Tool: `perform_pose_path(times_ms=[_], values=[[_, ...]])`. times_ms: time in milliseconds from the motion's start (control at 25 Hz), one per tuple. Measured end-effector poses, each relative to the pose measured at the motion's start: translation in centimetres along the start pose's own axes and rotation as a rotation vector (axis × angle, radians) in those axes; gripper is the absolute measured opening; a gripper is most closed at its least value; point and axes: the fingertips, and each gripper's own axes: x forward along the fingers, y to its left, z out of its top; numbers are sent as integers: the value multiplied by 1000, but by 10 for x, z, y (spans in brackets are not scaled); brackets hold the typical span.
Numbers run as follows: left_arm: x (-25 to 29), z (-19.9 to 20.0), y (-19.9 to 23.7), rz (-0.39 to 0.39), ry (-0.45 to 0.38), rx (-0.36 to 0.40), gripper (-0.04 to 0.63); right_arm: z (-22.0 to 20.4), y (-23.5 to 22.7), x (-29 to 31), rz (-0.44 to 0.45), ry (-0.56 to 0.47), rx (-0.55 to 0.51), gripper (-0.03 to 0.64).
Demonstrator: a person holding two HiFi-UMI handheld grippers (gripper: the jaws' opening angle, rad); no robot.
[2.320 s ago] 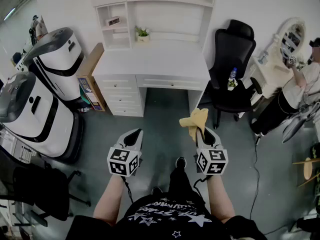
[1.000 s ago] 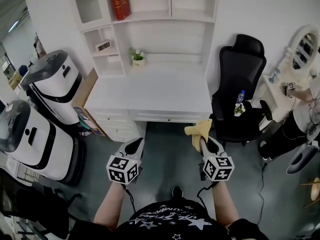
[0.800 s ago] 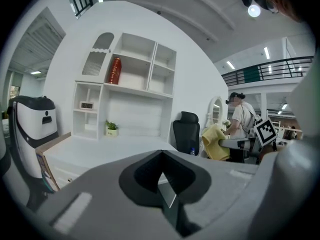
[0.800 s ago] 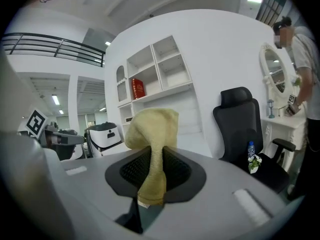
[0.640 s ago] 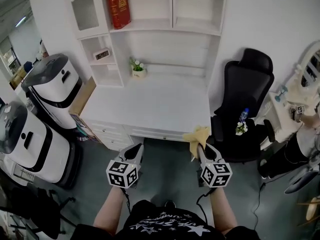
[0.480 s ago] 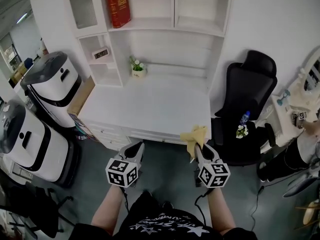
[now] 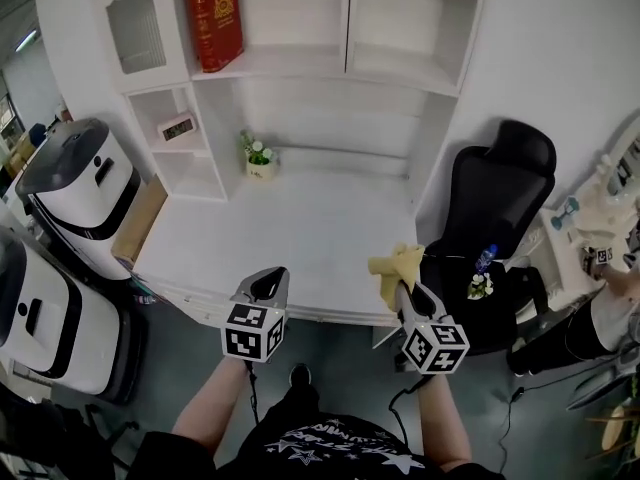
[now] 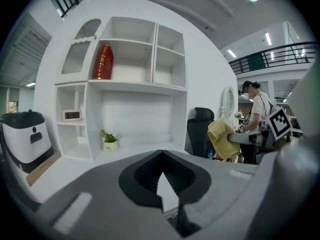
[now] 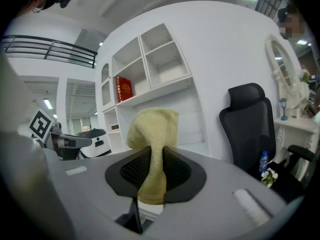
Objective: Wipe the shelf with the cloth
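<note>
A white desk with a shelf unit [image 7: 300,68] stands in front of me. My right gripper [image 7: 402,290] is shut on a yellow cloth [image 7: 396,267], which bunches up above its jaws over the desk's front right corner; the same cloth [image 9: 152,134] fills the middle of the right gripper view. My left gripper [image 7: 266,284] hangs at the desk's front edge, jaws closed with nothing between them. In the left gripper view the shelf unit [image 8: 125,84] lies ahead and the cloth [image 8: 224,139] shows at the right.
A red book [image 7: 214,20] stands on the upper shelf, a small clock [image 7: 178,126] in the left cubby, a potted plant [image 7: 259,157] on the desktop [image 7: 290,238]. A black office chair [image 7: 490,208] stands right of the desk, white machines [image 7: 75,188] at its left. A person [image 7: 615,298] is at far right.
I have stepped closer to the desk: both grippers now reach its front edge and the shelves fill more of the view. The cloth stays clamped in the right gripper.
</note>
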Motion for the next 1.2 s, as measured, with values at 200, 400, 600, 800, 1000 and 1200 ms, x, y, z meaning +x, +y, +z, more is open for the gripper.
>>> perform_pose_path(times_ms=[200, 400, 600, 800, 1000, 1200], values=[[62, 50, 35, -56, 6, -8, 0, 58, -15, 52, -49, -72, 21, 91], [105, 114, 66, -120, -45, -16, 0, 130, -19, 100, -78, -182, 21, 89], [134, 178, 81, -200, -123, 12, 0, 194, -10, 138, -55, -251, 19, 91], [149, 226, 84, -257, -187, 57, 0, 251, 6, 168, 35, -286, 75, 89], [157, 264, 86, -226, -246, 105, 0, 316, 22, 186, 168, -338, 71, 89], [161, 300, 96, -140, -308, 87, 0, 375, 24, 204, 224, -408, 11, 89]])
